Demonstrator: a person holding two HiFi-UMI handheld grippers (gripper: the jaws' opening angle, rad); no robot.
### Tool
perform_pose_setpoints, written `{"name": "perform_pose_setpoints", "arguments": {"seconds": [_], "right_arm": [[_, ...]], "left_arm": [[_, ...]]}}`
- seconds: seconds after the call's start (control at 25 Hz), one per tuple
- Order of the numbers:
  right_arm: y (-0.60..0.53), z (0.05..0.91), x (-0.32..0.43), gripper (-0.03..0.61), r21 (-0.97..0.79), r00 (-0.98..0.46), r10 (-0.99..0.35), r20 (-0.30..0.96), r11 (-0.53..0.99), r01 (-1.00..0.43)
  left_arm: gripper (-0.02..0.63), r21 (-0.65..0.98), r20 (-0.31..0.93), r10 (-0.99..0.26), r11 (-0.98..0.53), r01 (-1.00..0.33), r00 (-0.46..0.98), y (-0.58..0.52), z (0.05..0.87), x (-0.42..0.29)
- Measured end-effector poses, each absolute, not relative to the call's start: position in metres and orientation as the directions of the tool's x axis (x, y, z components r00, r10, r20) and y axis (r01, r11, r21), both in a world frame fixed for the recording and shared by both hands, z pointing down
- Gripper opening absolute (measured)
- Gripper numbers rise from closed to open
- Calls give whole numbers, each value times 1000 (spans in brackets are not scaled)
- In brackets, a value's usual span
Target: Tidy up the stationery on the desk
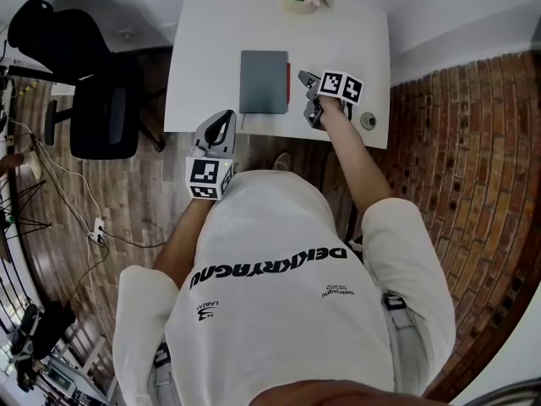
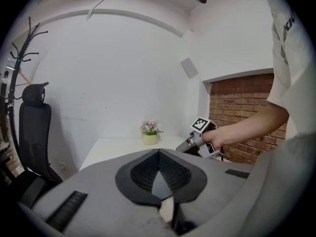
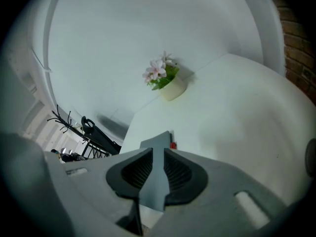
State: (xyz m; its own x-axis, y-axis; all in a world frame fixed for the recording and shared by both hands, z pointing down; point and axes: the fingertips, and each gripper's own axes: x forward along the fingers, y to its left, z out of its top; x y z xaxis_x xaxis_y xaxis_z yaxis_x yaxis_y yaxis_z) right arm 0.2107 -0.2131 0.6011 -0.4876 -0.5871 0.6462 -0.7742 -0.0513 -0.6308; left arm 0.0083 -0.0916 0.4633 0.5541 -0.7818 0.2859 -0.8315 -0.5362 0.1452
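progress looks slight: the grey rectangular notebook (image 1: 263,81) lies mid white counter (image 1: 211,57) with a slim red thing (image 1: 288,79) along its right edge, right gripper (image 1: 310,98) half open and empty beside it, left gripper (image 1: 225,118) closed off the front edge, and only the head view shows the notebook whole.

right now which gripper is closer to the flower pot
Right. The right gripper is over the right part of the desk, with the flower pot at the far edge beyond it. The left gripper sits at the desk's near edge, farther away and to the left.
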Motion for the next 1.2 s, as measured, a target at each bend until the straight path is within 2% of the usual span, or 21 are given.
{"name": "perform_pose_setpoints", "arguments": {"seconds": [0.2,0.4,0.76,1.2], "right_arm": [[-206,558,203,53,-651,-475,-678,561,-7,-759],[-194,513,194,-9,-586,-420,-772,477,77,-807],[-151,457,161,-3,-316,-381,-869,316,282,-906],[-108,450,131,-3,-217,-397,-883,251,348,-912]], "left_arm": [[-2,150,269,-769,-562,-814,580,-96,457,12],[-2,157,252,-756,-584,-796,605,-101,452,17],[-2,162,238,-725,-626,-763,646,-99,449,27],[-2,158,229,-714,-643,-749,661,-91,447,28]]}}
